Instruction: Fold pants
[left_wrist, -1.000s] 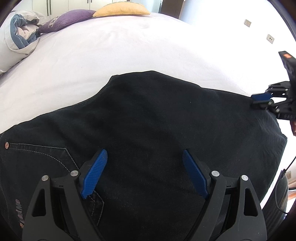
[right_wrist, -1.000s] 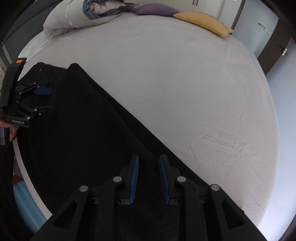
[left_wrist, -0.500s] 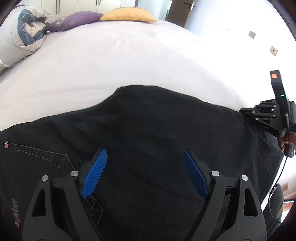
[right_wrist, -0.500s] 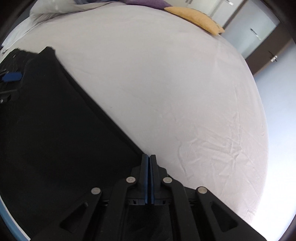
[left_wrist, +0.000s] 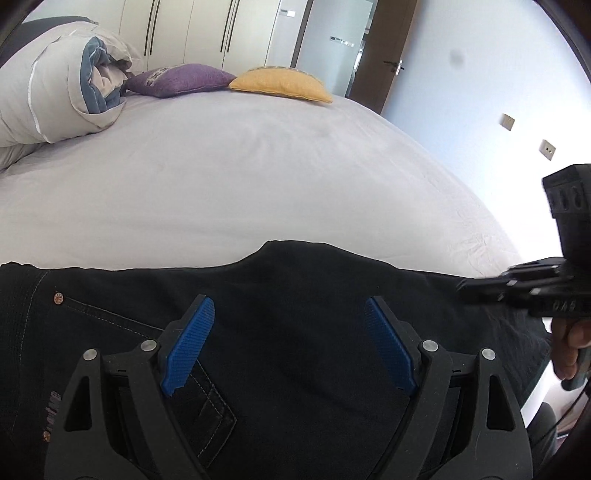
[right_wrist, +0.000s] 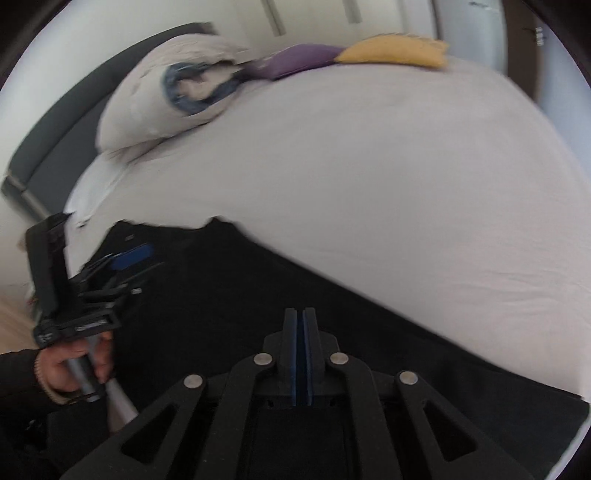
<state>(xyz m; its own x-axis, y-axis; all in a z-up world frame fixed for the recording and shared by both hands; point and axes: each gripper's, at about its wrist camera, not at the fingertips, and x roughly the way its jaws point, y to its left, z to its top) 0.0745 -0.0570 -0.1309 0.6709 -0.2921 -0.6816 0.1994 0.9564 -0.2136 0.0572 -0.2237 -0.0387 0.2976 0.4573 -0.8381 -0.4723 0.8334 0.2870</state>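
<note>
Black jeans (left_wrist: 295, 280) lie flat across the near edge of the bed, with a copper rivet and stitched pocket at the left. My left gripper (left_wrist: 288, 306) hovers over the pocket end with its blue pads wide apart and nothing between them, so it is open. It also shows at the left of the blurred right wrist view, left gripper (right_wrist: 129, 269), held by a hand (right_wrist: 70, 369). My right gripper (right_wrist: 303, 314) hangs over the jeans (right_wrist: 221, 295) near their far edge. Its pads sit almost together and are just starting to part, with no cloth seen between them. Right gripper (left_wrist: 480, 286) enters from the right.
The pale sheet (left_wrist: 258, 166) stretches bare beyond the jeans. At the bed's head lie a rolled duvet (left_wrist: 55, 92), a purple cushion (left_wrist: 181, 79) and a yellow cushion (left_wrist: 280, 83). Wardrobes and a door stand behind. The bed edge runs close on the right.
My left gripper has lifted and tipped up, bringing the cushions and wardrobes into view. My right gripper's pads closed from partly apart, and it swung left over the jeans.
</note>
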